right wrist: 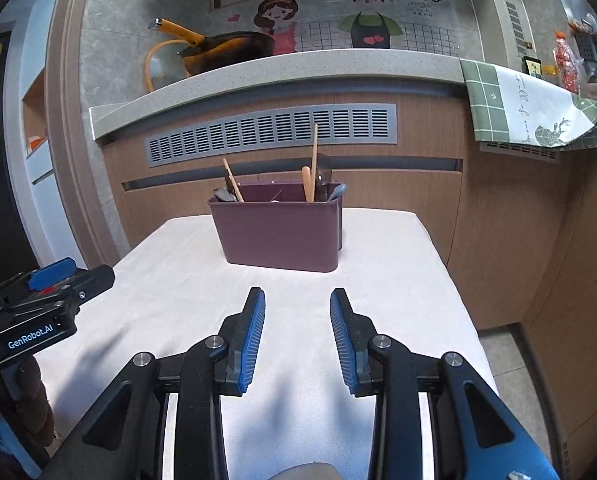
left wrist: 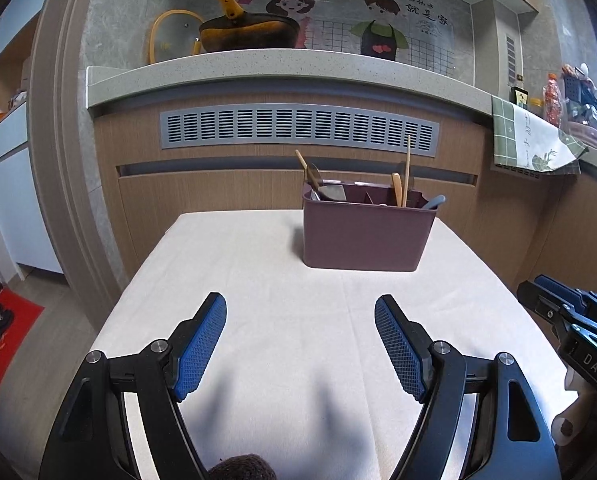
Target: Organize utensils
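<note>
Left tongs (right wrist: 72, 276) body reads "GenRobot.AI"; right tongs (left wrist: 538, 292) "DAS".

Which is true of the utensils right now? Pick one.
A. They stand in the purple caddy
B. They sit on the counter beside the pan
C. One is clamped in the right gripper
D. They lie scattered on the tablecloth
A: wooden and metal handles stick up out of the purple caddy, and both grippers are open and empty.
</note>
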Tool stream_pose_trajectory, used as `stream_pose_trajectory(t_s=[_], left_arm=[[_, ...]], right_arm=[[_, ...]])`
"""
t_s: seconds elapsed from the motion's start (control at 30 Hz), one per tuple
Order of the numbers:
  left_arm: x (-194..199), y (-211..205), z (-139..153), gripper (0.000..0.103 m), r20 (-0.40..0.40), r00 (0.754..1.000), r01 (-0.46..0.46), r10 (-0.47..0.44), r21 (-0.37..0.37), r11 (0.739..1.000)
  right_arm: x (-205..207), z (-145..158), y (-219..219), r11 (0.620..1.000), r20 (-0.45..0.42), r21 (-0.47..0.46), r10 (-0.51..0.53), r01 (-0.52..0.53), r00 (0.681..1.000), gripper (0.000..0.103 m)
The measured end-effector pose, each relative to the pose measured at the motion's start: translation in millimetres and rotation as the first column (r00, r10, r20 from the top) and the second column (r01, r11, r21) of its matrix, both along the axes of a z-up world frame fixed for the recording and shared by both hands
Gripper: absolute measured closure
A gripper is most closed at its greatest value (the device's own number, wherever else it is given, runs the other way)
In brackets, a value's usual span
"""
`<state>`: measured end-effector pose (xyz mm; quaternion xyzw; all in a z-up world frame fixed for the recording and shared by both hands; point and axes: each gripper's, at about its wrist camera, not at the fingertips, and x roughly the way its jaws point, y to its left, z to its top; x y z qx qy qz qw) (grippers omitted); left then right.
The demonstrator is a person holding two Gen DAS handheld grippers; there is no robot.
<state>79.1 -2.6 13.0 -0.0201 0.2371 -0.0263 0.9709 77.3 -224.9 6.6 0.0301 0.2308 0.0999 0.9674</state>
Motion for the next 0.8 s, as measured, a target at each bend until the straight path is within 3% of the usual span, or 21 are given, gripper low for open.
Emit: stream_pose_trajectory(t_s=[0.8], left_arm=[[2.1,-3.8,-3.5,0.026,-0.026,0.999,0.023,-0.023,0.002,1.000]], right_arm=[[0.6,-3.5,3.7,1.000,-0.005,-0.026,0.012,-0.012,1.000,0.072]])
